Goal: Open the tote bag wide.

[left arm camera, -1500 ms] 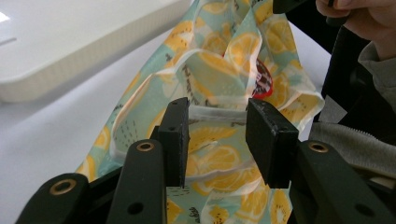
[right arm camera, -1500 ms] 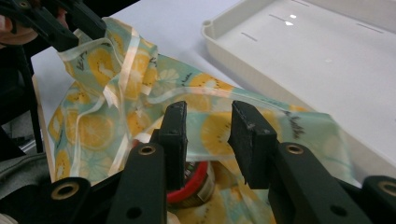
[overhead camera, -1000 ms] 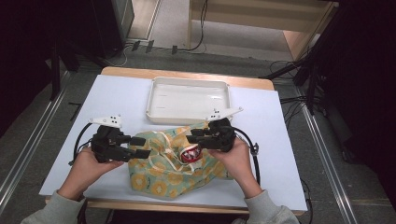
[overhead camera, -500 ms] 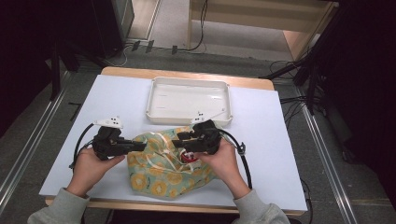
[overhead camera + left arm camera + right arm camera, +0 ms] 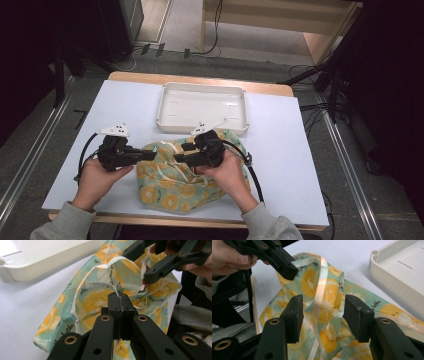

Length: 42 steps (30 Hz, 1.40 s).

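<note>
Printed text: small dark lettering is seen along the hem of the fabric bag [image 5: 100,300]; in the right gripper view a fragment reading roughly "bathe" is made out near the right edge, and the rest is too small to be read.

Bag pattern: a pale teal ground is printed with yellow-orange citrus slices; a cream ribbon drawstring [image 5: 320,293] is threaded through the crumpled mouth.

Bag condition: the cloth is bunched and folded; a small red item is glimpsed inside the opening in the left gripper view, and it cannot be identified.

Bag location: the bag [image 5: 187,172] is laid on the white table top [image 5: 125,107] at the near edge, between the two hands, just in front of the tray.

Tray: a white rectangular plastic tray [image 5: 202,106] is placed beyond the bag, its near rim just beside the cloth.

Left gripper: the left gripper [image 5: 121,302] is pressed together on the bag's cloth, with a loop of the drawstring emerging at the pinch point; it is held at the bag's left side in the high view [image 5: 150,155].

Right gripper: the right gripper [image 5: 322,315] is spread apart, with the ribbon and a fold of cloth lying between the jaws, not gripped; it is positioned over the bag's top centre [image 5: 181,154].

Hands: the left hand [image 5: 97,180] and the right hand [image 5: 227,172] are each wrapped around a gripper body.
</note>
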Tool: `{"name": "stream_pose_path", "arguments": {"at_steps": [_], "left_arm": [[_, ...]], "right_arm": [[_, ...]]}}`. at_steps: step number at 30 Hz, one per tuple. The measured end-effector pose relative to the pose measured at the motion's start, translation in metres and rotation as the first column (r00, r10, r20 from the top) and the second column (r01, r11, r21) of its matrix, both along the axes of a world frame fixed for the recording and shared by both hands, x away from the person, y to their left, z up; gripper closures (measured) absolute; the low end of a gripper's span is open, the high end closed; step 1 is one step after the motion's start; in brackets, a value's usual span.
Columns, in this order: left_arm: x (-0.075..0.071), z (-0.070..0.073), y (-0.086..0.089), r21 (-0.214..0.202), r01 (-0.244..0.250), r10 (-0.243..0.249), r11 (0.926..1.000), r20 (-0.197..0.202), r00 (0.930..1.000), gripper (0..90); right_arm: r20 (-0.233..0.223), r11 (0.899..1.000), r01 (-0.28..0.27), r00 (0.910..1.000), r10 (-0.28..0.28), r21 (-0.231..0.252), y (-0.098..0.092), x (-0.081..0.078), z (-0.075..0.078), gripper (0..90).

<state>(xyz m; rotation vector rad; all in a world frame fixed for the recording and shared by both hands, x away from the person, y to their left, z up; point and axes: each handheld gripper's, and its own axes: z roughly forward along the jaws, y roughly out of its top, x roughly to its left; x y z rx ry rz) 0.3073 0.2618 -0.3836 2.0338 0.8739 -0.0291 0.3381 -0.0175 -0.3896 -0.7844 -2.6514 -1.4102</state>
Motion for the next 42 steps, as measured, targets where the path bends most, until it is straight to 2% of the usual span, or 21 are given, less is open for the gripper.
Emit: {"name": "stream_pose_path", "arguments": {"at_steps": [1, 3, 5, 7, 8, 11, 15, 17, 22, 27, 31, 34, 37, 42], "left_arm": [[0.0, 0.0, 0.0, -0.004, 0.001, -0.001, 1.0, 0.002, 1.0, 90.0], [-0.001, 0.001, 0.001, -0.004, 0.001, -0.001, 1.0, 0.006, 1.0, 90.0], [-0.002, 0.002, 0.002, -0.005, 0.003, -0.003, 1.0, 0.008, 1.0, 90.0], [-0.003, 0.002, 0.003, -0.011, 0.007, -0.007, 0.9999, 0.012, 0.9999, 90.0], [-0.004, 0.003, 0.003, -0.01, 0.007, -0.007, 0.9999, 0.013, 0.9999, 90.0], [-0.006, 0.003, 0.005, -0.007, 0.011, -0.011, 0.9999, 0.018, 0.9998, 90.0], [-0.006, 0.003, 0.005, -0.004, 0.009, -0.009, 0.9999, 0.015, 0.9998, 90.0], [-0.006, 0.002, 0.005, -0.002, 0.014, -0.014, 0.9999, 0.013, 0.9998, 90.0], [-0.008, 0.0, 0.008, 0.005, 0.022, -0.022, 0.9997, 0.006, 0.9997, 90.0], [-0.008, -0.001, 0.01, 0.009, 0.02, -0.02, 0.9998, 0.001, 0.9998, 90.0], [-0.008, -0.003, 0.013, 0.005, 0.016, -0.016, 0.9999, -0.007, 0.9999, 90.0], [-0.007, -0.004, 0.016, 0.002, 0.015, -0.015, 0.9999, -0.008, 0.9998, 90.0], [-0.008, -0.003, 0.016, -0.004, 0.011, -0.011, 0.9999, -0.009, 0.9999, 90.0], [-0.007, -0.004, 0.015, -0.008, 0.011, -0.011, 0.9999, -0.008, 0.9999, 90.0]], "right_arm": [[-0.003, 1.0, 0.002, 1.0, -0.002, -0.008, 0.002, 0.0, -0.001, 54.2], [-0.014, 0.999, 0.001, 0.9999, -0.001, -0.035, 0.006, 0.001, -0.003, 64.7], [-0.015, 0.998, 0.004, 0.9999, -0.005, -0.057, 0.009, 0.002, -0.005, 78.6], [-0.008, 0.998, 0.012, 0.9999, -0.012, -0.065, 0.009, 0.004, -0.005, 88.3], [-0.009, 0.998, 0.017, 0.9998, -0.017, -0.062, 0.008, 0.006, -0.004, 90.0], [-0.015, 0.999, 0.034, 0.9993, -0.035, -0.042, 0.003, 0.012, -0.001, 90.0], [-0.001, 0.999, 0.044, 0.999, -0.044, -0.02, -0.001, 0.012, 0.006, 90.0], [0.015, 0.999, 0.047, 0.9988, -0.046, -0.017, -0.001, 0.011, 0.008, 90.0], [0.023, 0.998, 0.068, 0.9974, -0.068, -0.008, -0.008, 0.014, 0.016, 90.0], [0.032, 0.995, 0.097, 0.9948, -0.097, 0.006, -0.018, 0.022, 0.024, 90.0], [0.046, 0.991, 0.135, 0.9897, -0.136, 0.008, -0.03, 0.038, 0.029, 90.0], [0.027, 0.989, 0.146, 0.9889, -0.146, 0.021, -0.035, 0.043, 0.029, 90.0], [0.01, 0.991, 0.13, 0.9914, -0.131, 0.03, -0.036, 0.041, 0.028, 90.0], [0.021, 0.996, 0.091, 0.9956, -0.091, 0.019, -0.024, 0.026, 0.031, 90.0]]}}
